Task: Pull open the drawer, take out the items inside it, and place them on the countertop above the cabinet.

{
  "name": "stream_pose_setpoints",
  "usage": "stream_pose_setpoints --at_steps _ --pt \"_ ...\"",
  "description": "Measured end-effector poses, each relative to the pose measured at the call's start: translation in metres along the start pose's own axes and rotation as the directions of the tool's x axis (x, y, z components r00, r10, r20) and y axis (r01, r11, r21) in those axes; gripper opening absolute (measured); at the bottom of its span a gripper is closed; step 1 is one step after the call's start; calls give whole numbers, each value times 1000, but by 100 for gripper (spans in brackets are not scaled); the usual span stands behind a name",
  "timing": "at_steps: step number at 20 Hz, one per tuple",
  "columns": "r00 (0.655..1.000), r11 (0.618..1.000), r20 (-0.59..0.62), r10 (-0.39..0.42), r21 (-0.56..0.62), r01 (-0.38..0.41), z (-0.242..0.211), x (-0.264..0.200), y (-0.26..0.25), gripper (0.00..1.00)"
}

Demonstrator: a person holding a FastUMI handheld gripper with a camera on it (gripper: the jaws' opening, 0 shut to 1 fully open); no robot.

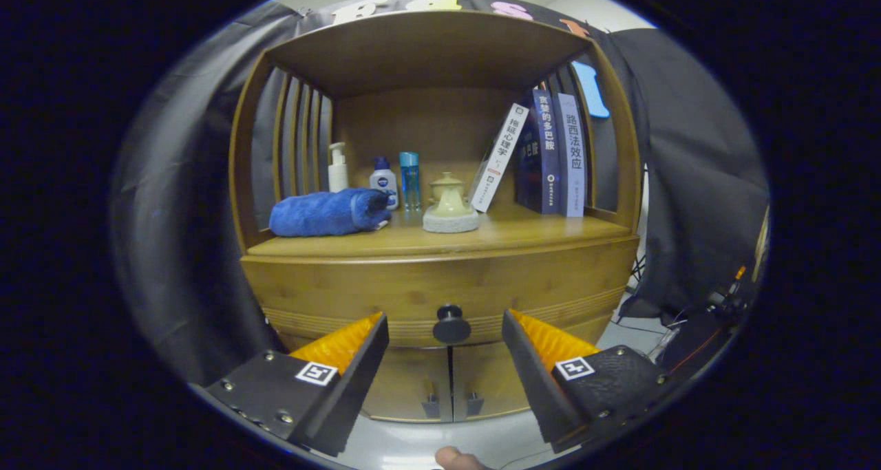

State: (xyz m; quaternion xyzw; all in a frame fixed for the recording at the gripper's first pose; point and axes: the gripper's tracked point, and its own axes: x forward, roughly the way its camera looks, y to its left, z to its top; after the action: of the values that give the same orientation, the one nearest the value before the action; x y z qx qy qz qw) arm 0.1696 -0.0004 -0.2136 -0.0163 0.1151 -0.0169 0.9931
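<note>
We count three books [544, 153], three bottles [384, 177], one rolled blue towel [327, 213] and one ceramic jar [450, 205] on the surface [523, 232], while our hand-held gripper [445, 336], fingers spread apart, faces at twelve o'clock the shut bamboo drawer [344, 287] and its single dark round knob [451, 324].

Drawer [440, 291] contents hidden inside.

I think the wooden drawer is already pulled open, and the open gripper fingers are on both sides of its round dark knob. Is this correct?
Not quite. In the gripper view the wooden drawer is shut, its front flush with the bamboo cabinet. The rest holds: the gripper is open, its fingers on either side of the round dark knob without touching it.
</note>
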Motion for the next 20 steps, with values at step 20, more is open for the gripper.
stream_pose_setpoints --at_steps 20 --pt "976 998 213 56 -6 -56 178 -194 16 99"
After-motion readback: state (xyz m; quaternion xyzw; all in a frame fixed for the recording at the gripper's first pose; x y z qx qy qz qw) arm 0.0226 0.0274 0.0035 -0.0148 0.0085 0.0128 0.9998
